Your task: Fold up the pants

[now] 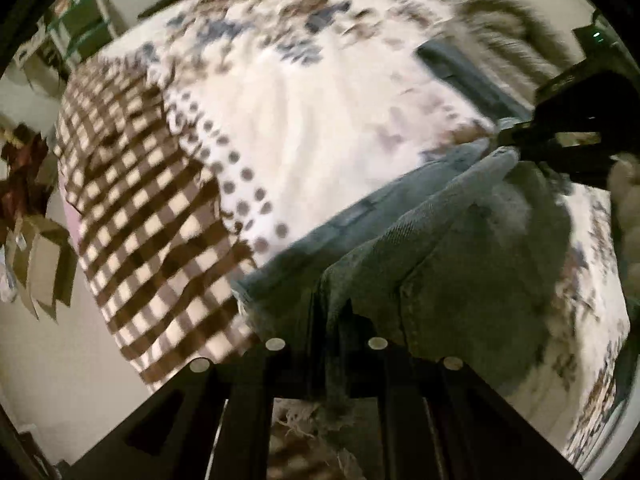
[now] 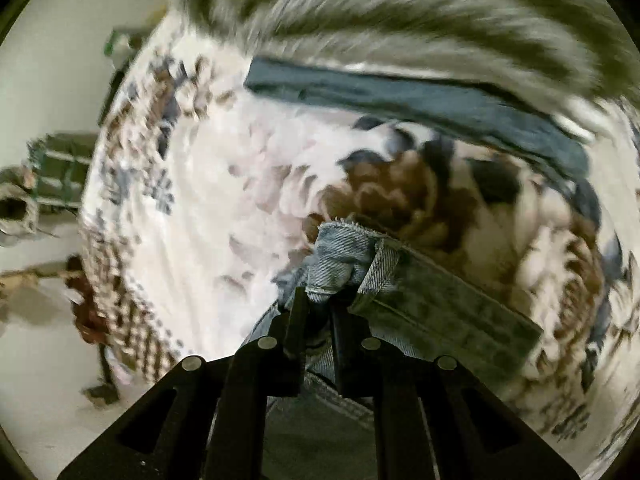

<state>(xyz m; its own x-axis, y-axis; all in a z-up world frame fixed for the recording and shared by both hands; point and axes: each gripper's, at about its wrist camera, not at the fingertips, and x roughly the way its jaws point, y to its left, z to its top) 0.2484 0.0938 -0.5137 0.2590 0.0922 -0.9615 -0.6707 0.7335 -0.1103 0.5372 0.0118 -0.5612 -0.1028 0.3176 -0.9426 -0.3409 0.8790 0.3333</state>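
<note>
On my left wrist feed the left gripper [image 1: 334, 320] is clenched on a bunched fold of the jeans [image 1: 432, 264], the grey-blue denim swallowing both fingers so that only their dark bases show at the bottom of the view. The jeans are lifted off the bed and stretch up and to the right across that feed to the right gripper [image 1: 516, 140], which pinches their far end near the frame's right edge. Under them lies the floral bedspread [image 1: 320, 112], white with brown and blue blooms, and a brown-and-cream checked blanket [image 1: 144, 200] covers the bed's left side. On my right wrist feed the right gripper [image 2: 320, 300] is clamped on a pale blue corner of the jeans [image 2: 340, 256], with a belt loop and a stretch of waistband running off to the lower right just beside the fingers. Farther up that feed a second dark blue denim piece [image 2: 420, 100] lies flat on the bedspread [image 2: 208, 208], against a grey furry throw [image 2: 400, 8]. Both views are smeared with motion blur.
</note>
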